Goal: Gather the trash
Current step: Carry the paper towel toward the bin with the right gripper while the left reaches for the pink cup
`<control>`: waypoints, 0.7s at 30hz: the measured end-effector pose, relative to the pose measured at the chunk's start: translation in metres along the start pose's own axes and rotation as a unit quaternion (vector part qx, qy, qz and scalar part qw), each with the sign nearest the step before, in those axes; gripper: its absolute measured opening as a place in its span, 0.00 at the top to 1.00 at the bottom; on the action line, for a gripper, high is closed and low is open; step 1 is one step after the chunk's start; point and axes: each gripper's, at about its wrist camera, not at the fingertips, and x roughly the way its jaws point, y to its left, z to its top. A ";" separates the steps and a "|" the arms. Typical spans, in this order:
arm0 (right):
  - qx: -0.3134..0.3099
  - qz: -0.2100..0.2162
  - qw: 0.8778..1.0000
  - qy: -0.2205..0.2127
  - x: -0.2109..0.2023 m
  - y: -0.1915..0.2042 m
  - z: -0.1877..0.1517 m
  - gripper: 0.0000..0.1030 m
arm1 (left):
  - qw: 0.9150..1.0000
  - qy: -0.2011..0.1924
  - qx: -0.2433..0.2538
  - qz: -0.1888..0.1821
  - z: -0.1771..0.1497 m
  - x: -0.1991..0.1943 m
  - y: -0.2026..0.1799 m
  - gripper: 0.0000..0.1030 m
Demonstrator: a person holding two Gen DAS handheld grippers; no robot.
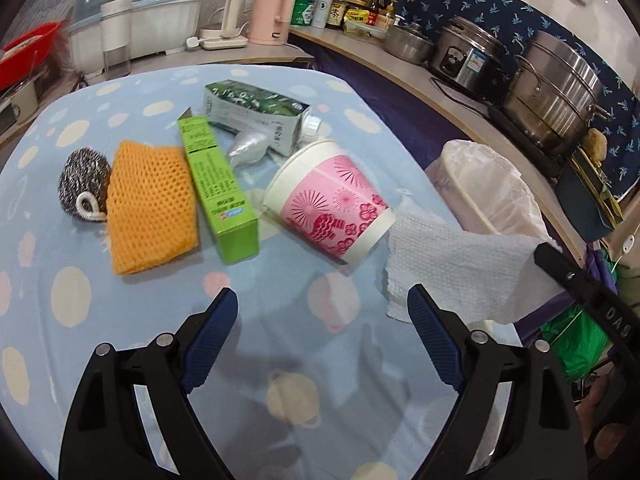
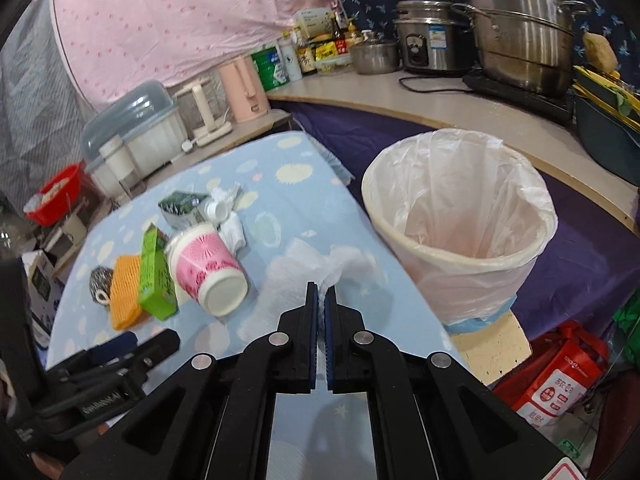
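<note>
My right gripper (image 2: 321, 294) is shut on a white paper towel (image 2: 296, 276) and holds it above the table's right edge; the towel also shows in the left wrist view (image 1: 452, 264), with the right gripper (image 1: 560, 264) at its end. My left gripper (image 1: 322, 300) is open and empty above the table. On the table lie a pink paper cup (image 1: 332, 208) on its side, a green box (image 1: 216, 184), a crushed milk carton (image 1: 260, 112), a crumpled silver wrapper (image 1: 248, 148), an orange sponge cloth (image 1: 148, 204) and a steel scourer (image 1: 82, 184). A bin with a white liner (image 2: 460, 216) stands to the right of the table.
The table has a blue dotted cloth (image 1: 120, 320). A counter (image 2: 400, 96) behind holds pots, a rice cooker (image 2: 432, 40), bottles, a pink kettle (image 1: 272, 12) and a dish rack (image 1: 136, 28). A red bag (image 2: 560, 372) lies on the floor near the bin.
</note>
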 end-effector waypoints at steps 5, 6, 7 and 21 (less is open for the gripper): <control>0.004 0.005 1.000 -0.014 0.001 -0.004 0.015 0.97 | 1.000 -0.015 -0.010 0.002 0.021 0.004 -0.006 0.20; 0.002 0.006 1.000 -0.015 0.003 -0.003 0.018 0.97 | 1.000 -0.020 -0.009 0.005 0.026 0.005 -0.008 0.20; 0.002 0.009 1.000 -0.016 0.004 -0.003 0.019 0.97 | 1.000 -0.024 -0.007 0.008 0.030 0.005 -0.010 0.20; -0.005 0.030 0.999 -0.039 0.008 0.002 0.044 0.97 | 0.990 -0.024 -0.086 0.110 0.027 0.000 0.077 0.20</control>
